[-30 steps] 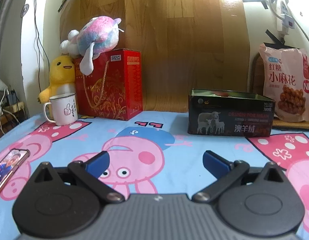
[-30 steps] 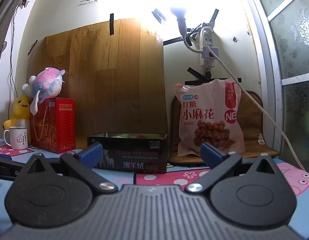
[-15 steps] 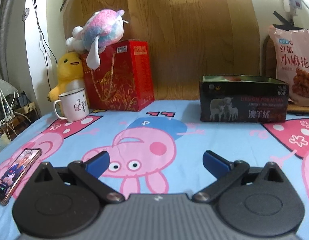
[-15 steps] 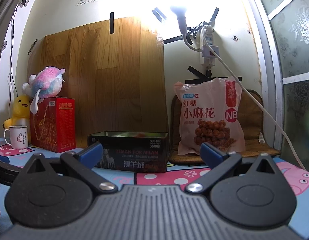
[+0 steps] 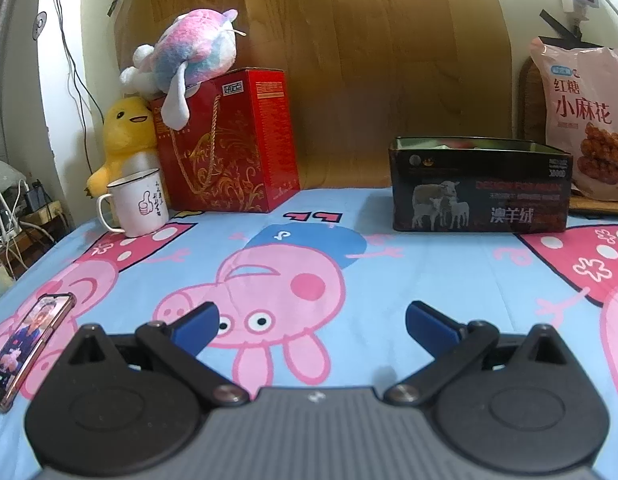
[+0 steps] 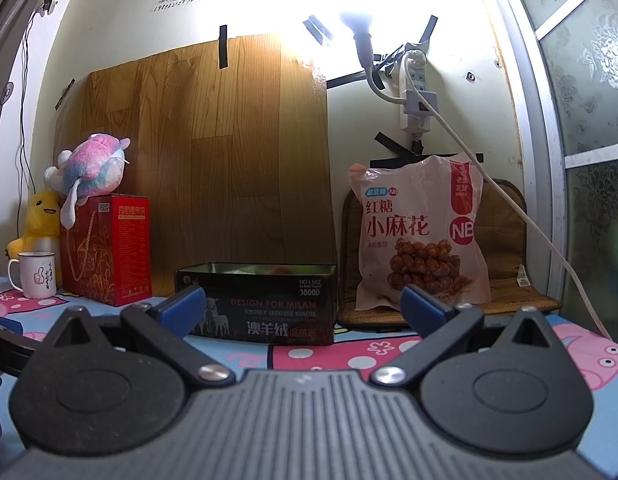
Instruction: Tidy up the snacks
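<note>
**Over the cartoon-pig tabletop, both grippers empty**

At the 6 o'clock edge of the left wrist view, the left gripper (image 5: 311, 322) hangs low over the blue cartoon-pig cloth (image 5: 429, 276) covering the tabletop, its blue-tipped fingers (image 5: 197, 322) spread wide with nothing between them. Toward 2 o'clock stands the open black rectangular tin printed with sheep (image 5: 480, 190); something lies inside it, but too little shows to tell what. Behind the tin, at 3 o'clock, the pink plastic snack bag with Chinese lettering (image 5: 585, 120) leans upright on a brown mat. At 10 o'clock a white enamel mug (image 5: 135, 204) sits just in front of a yellow plush duck (image 5: 127, 136), beside a red gift box (image 5: 229, 140) topped by a pink-and-blue plush toy (image 5: 193, 52). A smartphone (image 5: 27, 344) lies flat at 8 o'clock.

From the right wrist view, the right gripper (image 6: 303, 306) is likewise held apart and empty, with the tin at 12 o'clock between its fingers (image 6: 423, 306) and the snack bag at 1 o'clock.
</note>
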